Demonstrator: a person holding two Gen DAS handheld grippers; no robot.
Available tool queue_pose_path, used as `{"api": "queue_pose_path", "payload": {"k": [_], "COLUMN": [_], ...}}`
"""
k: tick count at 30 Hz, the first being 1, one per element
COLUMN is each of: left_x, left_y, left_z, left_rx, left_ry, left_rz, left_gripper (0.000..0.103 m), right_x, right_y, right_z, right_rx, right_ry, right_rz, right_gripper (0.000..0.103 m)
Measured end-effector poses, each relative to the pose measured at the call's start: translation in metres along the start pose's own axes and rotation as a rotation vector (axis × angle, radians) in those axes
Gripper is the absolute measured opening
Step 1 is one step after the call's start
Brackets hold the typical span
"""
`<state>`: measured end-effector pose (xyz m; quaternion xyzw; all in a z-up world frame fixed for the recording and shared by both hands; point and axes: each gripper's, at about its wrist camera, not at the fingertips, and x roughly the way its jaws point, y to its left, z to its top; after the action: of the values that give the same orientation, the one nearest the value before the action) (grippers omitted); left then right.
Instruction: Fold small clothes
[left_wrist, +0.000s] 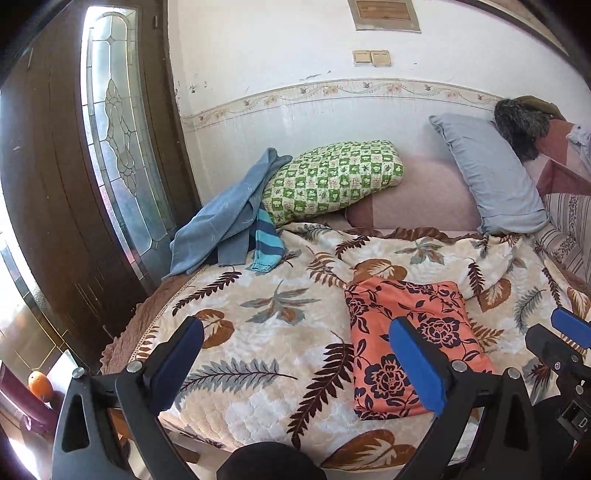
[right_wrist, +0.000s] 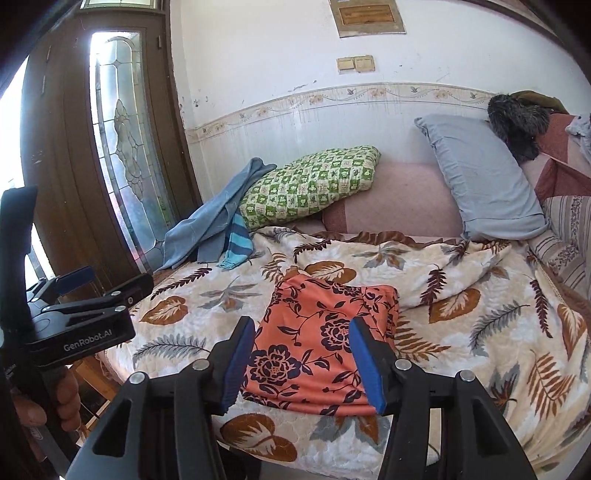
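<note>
A folded orange garment with dark flowers (left_wrist: 443, 306) (right_wrist: 306, 354) lies flat on the leaf-patterned bedspread (left_wrist: 258, 369) near the bed's front edge. My left gripper (left_wrist: 297, 326) hovers to its left, jaws wide open with nothing between them. My right gripper (right_wrist: 301, 325) hangs just in front of and above the garment, open, its blue pads (right_wrist: 369, 365) clear of the cloth. A loose blue garment (left_wrist: 221, 221) (right_wrist: 199, 232) and a blue striped piece (left_wrist: 267, 240) lie crumpled at the bed's far left corner.
A green checked pillow (left_wrist: 332, 177) and a grey-blue pillow (left_wrist: 491, 173) lean against the back wall. A wooden door with a glass pane (left_wrist: 122, 147) stands at the left. A person's hand (right_wrist: 66, 398) holds the left gripper's handle. An orange fruit (left_wrist: 38, 384) sits low at the left.
</note>
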<state>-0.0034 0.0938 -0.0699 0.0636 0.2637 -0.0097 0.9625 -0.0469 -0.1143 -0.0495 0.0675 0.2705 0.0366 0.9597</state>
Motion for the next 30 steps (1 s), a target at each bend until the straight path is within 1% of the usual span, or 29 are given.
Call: {"api": "queue_pose_path", "payload": {"k": [3,6,11,20,23,30], "left_x": [0.006,0.011,0.018,0.020,0.018,0.011], "left_y": [0.004,0.009,0.024,0.057,0.070,0.091], "left_z": [-0.002,-0.003,-0.003,-0.002,-0.001,0.002], "left_rx": [-0.004,-0.014,-0.041,-0.092,-0.112,-0.143], "left_ry": [0.016,0.028,0.034,0.019,0.010,-0.008], "left_rz": [0.009,0.016,0.033,0.098,0.127,0.167], "left_gripper": [0.100,0.100,0.100,0.100,0.100,0.100], "right_x": [0.008,0.017,0.025,0.040,0.043,0.044], "right_y": [0.003,0.003,0.008,0.026,0.034,0.051], "right_z": [0.004,0.008,0.017,0.024,0.029,0.035], "right_rx": [0.006,0.027,0.026,-0.005,-0.012,-0.031], "right_ry": [0.009,0.024,0.018,0.032,0.025,0.018], "right_rz": [-0.012,-0.004,0.002,0.026,0.039,0.062], "right_gripper": [0.057,0.057,0.057,0.057,0.057,0.057]}}
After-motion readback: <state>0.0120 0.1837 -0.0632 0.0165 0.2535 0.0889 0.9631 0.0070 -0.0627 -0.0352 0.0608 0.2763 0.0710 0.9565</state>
